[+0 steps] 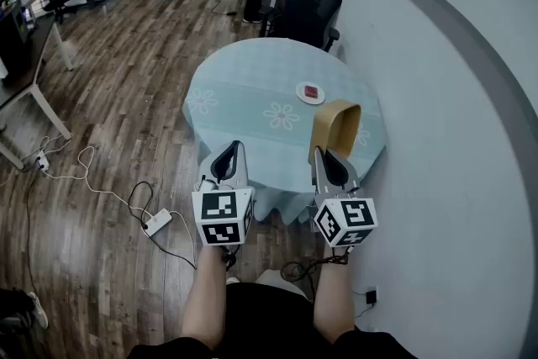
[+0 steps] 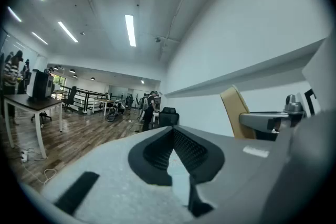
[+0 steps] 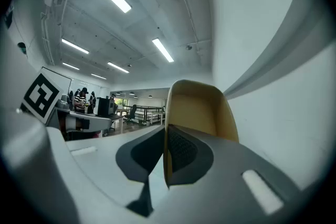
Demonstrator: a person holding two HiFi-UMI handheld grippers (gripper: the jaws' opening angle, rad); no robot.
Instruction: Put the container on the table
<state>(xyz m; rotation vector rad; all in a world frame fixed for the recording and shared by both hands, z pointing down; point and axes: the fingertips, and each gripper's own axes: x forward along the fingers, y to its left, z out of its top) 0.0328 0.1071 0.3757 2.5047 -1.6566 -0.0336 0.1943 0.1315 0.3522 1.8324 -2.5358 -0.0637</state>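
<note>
A tan, thin-walled container hangs on its edge over the near right rim of the round table with its pale blue flowered cloth. My right gripper is shut on the container's rim, and the right gripper view shows the tan wall pinched between the dark pads of that gripper. My left gripper is held level beside it, at the table's near edge, shut with nothing in it. From the left gripper view the container stands to the right.
A small white plate with a red item lies on the table's far right. Behind the table stands a black office chair. A curved white wall runs close on the right. A power strip and cables lie on the wood floor.
</note>
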